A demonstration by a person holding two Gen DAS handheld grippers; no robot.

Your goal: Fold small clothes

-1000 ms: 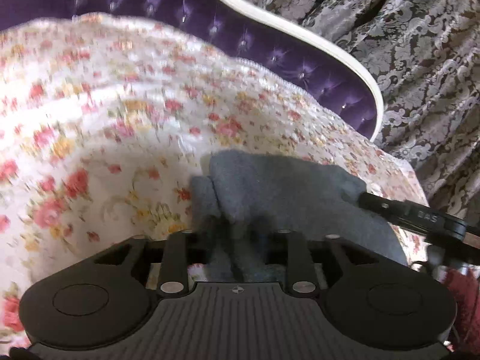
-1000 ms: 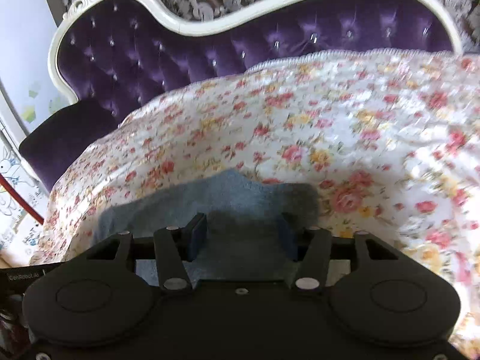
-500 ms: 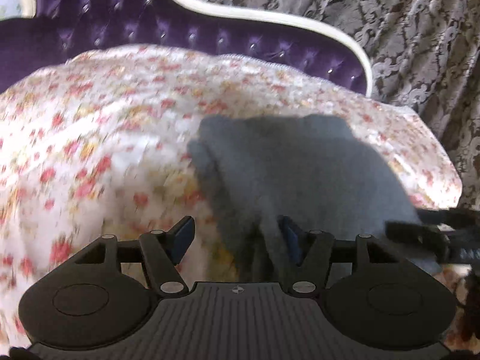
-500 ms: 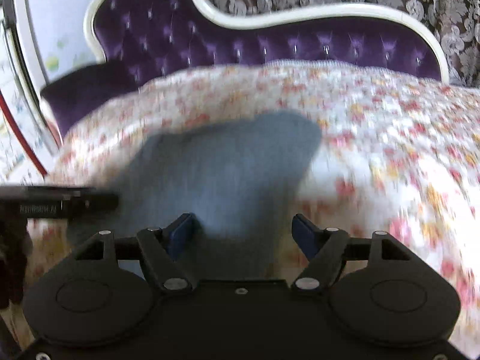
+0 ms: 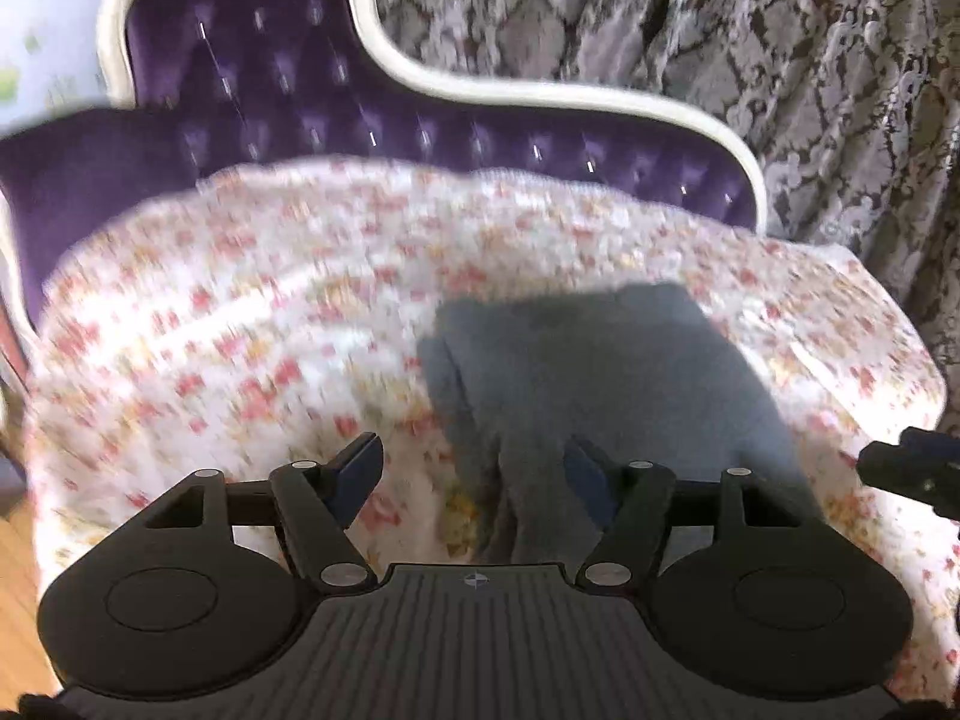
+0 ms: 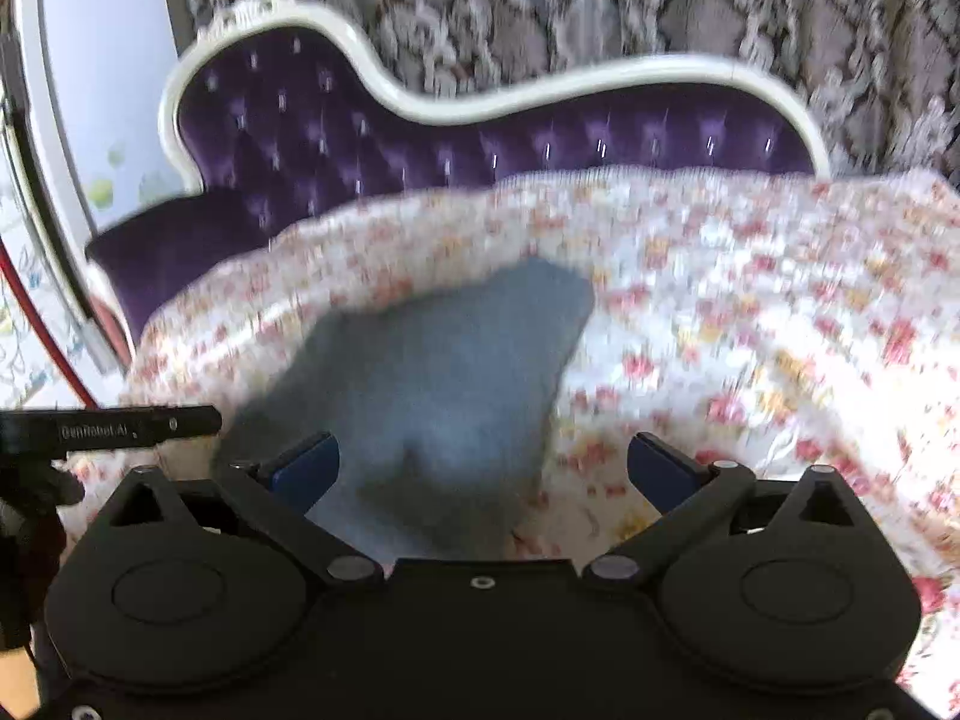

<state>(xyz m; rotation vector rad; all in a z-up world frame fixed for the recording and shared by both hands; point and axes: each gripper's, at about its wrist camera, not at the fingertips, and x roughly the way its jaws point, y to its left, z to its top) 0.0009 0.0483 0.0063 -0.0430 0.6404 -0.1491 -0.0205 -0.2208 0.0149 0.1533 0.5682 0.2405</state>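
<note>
A small grey garment (image 5: 600, 372) lies folded on the floral bedspread (image 5: 240, 324), blurred by motion. My left gripper (image 5: 474, 468) hovers above its near left edge; the jaws are opening and the pads press on nothing. In the right wrist view the same grey garment (image 6: 432, 372) lies ahead and left of centre. My right gripper (image 6: 480, 468) stands over its near end, jaws opening wide, free of the cloth. The tip of the other gripper (image 6: 120, 426) shows at the left there.
A purple tufted sofa back (image 6: 480, 138) with a white curved frame rises behind the bedspread. Patterned grey curtains (image 5: 780, 60) hang beyond it. Wooden floor (image 5: 12, 570) shows at the lower left of the left wrist view.
Both grippers let go of the grey garment, opened their jaws and drew back and up from it. The garment now lies flat, farther ahead in both views.
</note>
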